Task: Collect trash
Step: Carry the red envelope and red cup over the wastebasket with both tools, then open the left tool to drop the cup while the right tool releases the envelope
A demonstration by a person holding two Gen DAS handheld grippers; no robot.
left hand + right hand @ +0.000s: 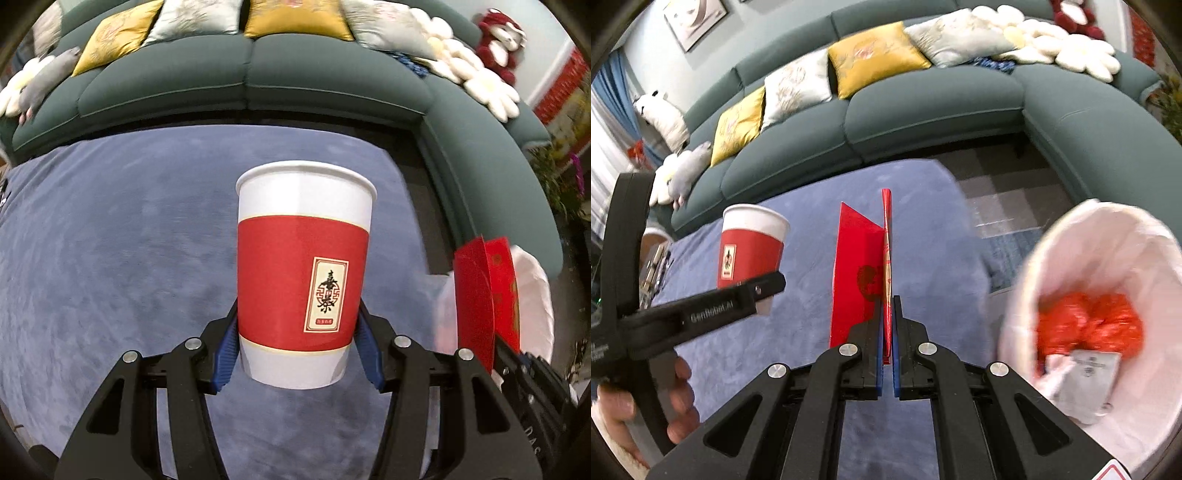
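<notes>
My left gripper [297,349] is shut on a red and white paper cup [303,273], upright, lifted above the blue-grey table cover [110,240]. The same cup [750,247] shows at the left of the right wrist view, with the left gripper [764,291] and a hand around its handle. My right gripper [887,306] is shut on a red folded envelope [860,273], held on edge; the envelope [484,302] also appears at the right of the left wrist view. A white-lined trash bin [1027,266] sits to the right, holding crumpled red wrapping [1089,328] and a grey packet [1082,384].
A dark green sofa [251,85] with yellow and pale cushions curves behind and to the right of the table. Plush toys lie on its ends. Grey tiled floor [1004,184] runs between table and sofa. Small objects [655,266] lie at the table's left edge.
</notes>
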